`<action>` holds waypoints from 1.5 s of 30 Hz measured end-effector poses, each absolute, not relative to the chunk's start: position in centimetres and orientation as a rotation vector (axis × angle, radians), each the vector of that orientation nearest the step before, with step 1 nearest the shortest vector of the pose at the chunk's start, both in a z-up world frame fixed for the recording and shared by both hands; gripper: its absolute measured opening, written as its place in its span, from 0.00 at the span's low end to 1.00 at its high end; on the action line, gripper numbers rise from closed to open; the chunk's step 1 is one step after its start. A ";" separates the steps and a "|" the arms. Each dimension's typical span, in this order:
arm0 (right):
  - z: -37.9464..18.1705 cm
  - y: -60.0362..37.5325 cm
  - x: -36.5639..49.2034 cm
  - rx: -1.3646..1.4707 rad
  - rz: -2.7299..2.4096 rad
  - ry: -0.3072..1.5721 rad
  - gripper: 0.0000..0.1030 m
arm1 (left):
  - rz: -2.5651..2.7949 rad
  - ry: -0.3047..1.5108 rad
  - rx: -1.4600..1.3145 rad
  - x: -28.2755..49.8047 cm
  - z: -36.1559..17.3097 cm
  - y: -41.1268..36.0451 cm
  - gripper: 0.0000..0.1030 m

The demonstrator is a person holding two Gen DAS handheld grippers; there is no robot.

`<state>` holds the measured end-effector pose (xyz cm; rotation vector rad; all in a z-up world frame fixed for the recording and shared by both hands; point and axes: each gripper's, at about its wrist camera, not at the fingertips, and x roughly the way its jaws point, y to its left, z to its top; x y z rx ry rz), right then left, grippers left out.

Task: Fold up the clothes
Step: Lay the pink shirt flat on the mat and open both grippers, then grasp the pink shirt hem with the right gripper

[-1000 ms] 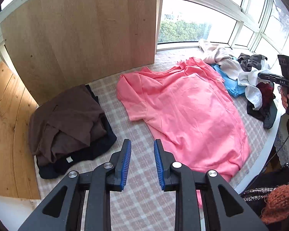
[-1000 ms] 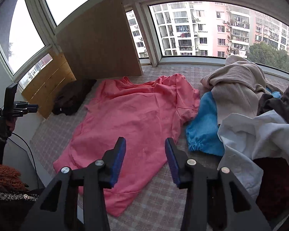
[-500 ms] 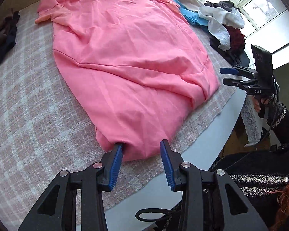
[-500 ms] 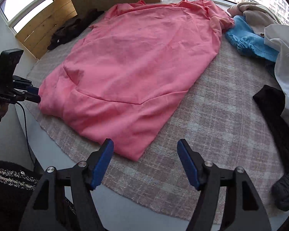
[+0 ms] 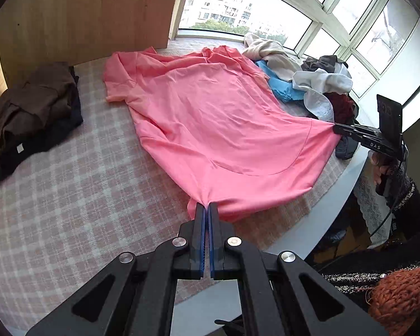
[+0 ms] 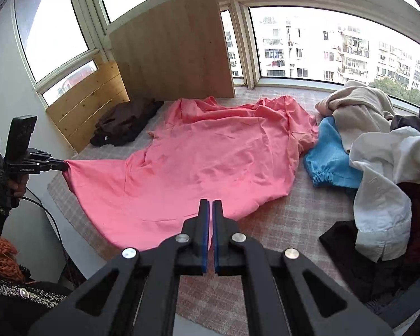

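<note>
pink shirt (image 5: 221,123) | hem pinched both corners | right-pile garments overlap, unclear

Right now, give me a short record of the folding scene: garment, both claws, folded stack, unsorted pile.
garment: pink shirt spread on checked mat
left claw: shut on one hem corner
right claw: shut on the other hem corner
folded stack: dark clothes beside wooden board
unsorted pile: beige, blue, white clothes by window
</note>
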<state>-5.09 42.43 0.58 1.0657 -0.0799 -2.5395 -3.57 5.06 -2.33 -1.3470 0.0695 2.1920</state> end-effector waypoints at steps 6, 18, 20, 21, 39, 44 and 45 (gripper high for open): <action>0.1 41.5 -19.7 1.197 -2.629 0.053 0.03 | 2.372 0.192 -1.324 -16.1 -2.1 4.3 0.07; -12.3 35.4 -5.2 1.489 -2.237 -0.208 0.27 | 2.181 0.256 -1.533 -14.3 -10.5 1.7 0.31; -13.0 34.5 -3.7 1.496 -2.217 -0.288 0.27 | 2.158 0.289 -1.560 -14.7 -12.3 1.8 0.31; -13.2 34.0 -3.3 1.498 -2.213 -0.292 0.27 | 2.160 0.314 -1.563 -15.1 -12.9 1.8 0.31; -14.8 28.7 -3.9 1.484 -2.344 0.058 0.04 | 2.058 0.323 -1.488 -18.0 -13.9 2.1 0.31; -11.1 33.8 -7.3 1.449 -2.468 -0.102 0.04 | 2.055 0.428 -1.453 -18.1 -14.4 2.6 0.33; -10.0 34.8 -7.9 1.429 -2.502 -0.120 0.04 | 2.052 0.468 -1.446 -18.3 -14.7 3.1 0.35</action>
